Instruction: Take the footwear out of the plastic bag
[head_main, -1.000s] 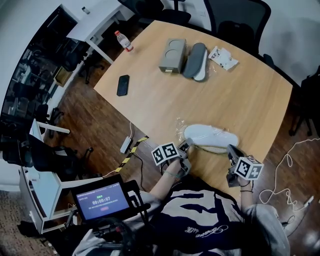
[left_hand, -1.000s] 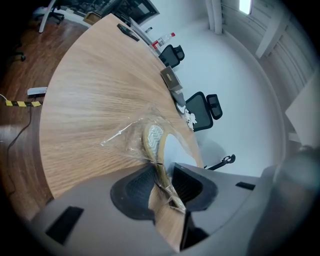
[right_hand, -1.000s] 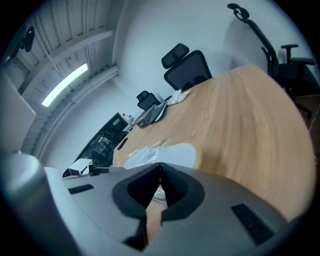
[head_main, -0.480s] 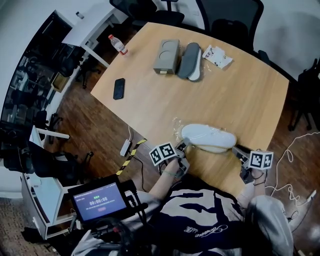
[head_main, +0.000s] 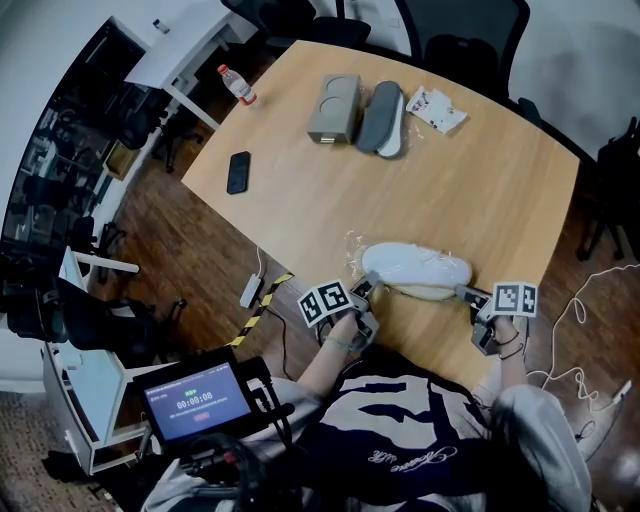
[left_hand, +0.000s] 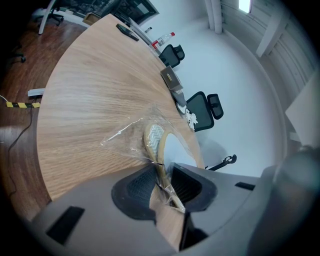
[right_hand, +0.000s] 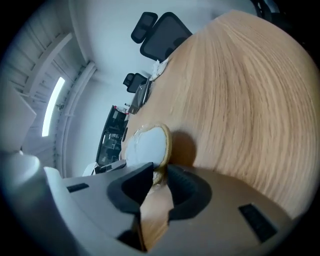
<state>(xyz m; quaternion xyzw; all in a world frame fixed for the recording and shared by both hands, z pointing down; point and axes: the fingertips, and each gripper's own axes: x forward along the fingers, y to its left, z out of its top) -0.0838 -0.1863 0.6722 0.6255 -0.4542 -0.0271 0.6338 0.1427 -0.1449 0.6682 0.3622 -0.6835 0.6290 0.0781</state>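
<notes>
A white shoe (head_main: 415, 268) with a tan sole lies inside a clear plastic bag (head_main: 356, 252) near the table's front edge. My left gripper (head_main: 362, 296) is at the shoe's left end. In the left gripper view it (left_hand: 162, 172) is shut on a pinch of the bag's film (left_hand: 131, 134), with the shoe's sole (left_hand: 154, 137) just beyond. My right gripper (head_main: 468, 297) is at the shoe's right end. Its jaws (right_hand: 159, 172) are closing, and the shoe's heel rim (right_hand: 162, 150) sits between the tips.
At the table's far side lie a grey box (head_main: 335, 108), a grey shoe (head_main: 385, 105) and a small packet (head_main: 437, 108). A phone (head_main: 238, 172) and a bottle (head_main: 237, 84) are at the left edge. Office chairs (head_main: 465, 40) stand behind the wooden table (head_main: 480, 190).
My right gripper let go of the shoe's heel and drew off to the right, then came back to the heel. The left gripper kept its hold on the bag.
</notes>
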